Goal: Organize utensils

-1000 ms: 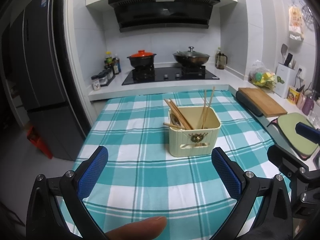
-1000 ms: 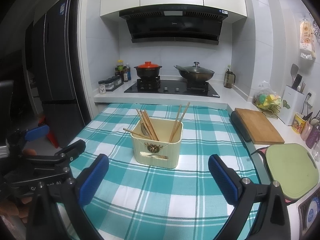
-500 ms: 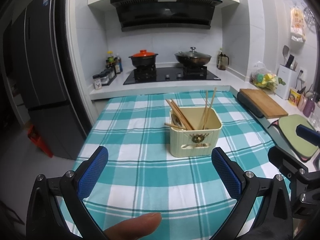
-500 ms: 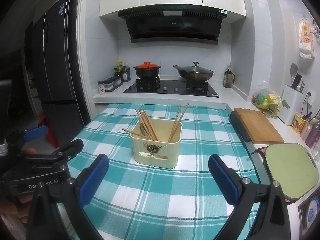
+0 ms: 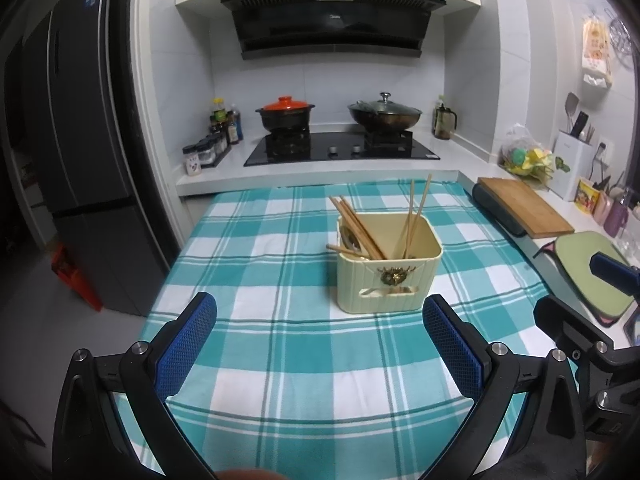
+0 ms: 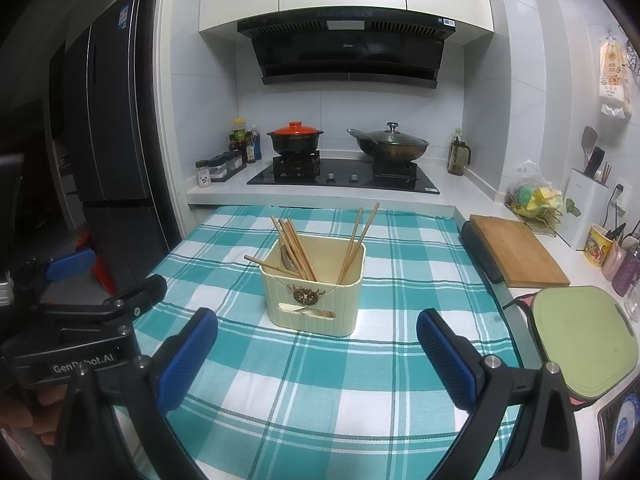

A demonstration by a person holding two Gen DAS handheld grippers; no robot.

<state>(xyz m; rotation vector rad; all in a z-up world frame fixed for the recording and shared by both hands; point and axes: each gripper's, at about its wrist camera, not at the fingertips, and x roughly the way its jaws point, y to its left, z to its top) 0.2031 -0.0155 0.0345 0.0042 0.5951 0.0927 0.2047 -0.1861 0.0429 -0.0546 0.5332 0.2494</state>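
A cream plastic utensil holder (image 5: 389, 272) (image 6: 314, 292) stands on the teal checked tablecloth (image 5: 280, 280) (image 6: 400, 280). Several wooden chopsticks (image 5: 358, 228) (image 6: 294, 248) lean in its left part, and two more (image 5: 416, 210) (image 6: 360, 236) lean at its right. A metal spoon (image 6: 286, 258) lies inside. My left gripper (image 5: 320, 344) is open and empty, near the table's front edge. My right gripper (image 6: 318, 354) is open and empty, beside it on the right. Both are short of the holder.
A wooden cutting board (image 6: 516, 250) and a green board (image 6: 582, 332) lie on the counter at right. Behind the table is a hob with an orange-lidded pot (image 6: 295, 138) and a wok (image 6: 390, 146). A dark fridge (image 5: 80, 160) stands at left.
Both grippers have drawn back and risen slightly. The thumb at the bottom of the left wrist view has slid almost out of sight. The holder has not moved.
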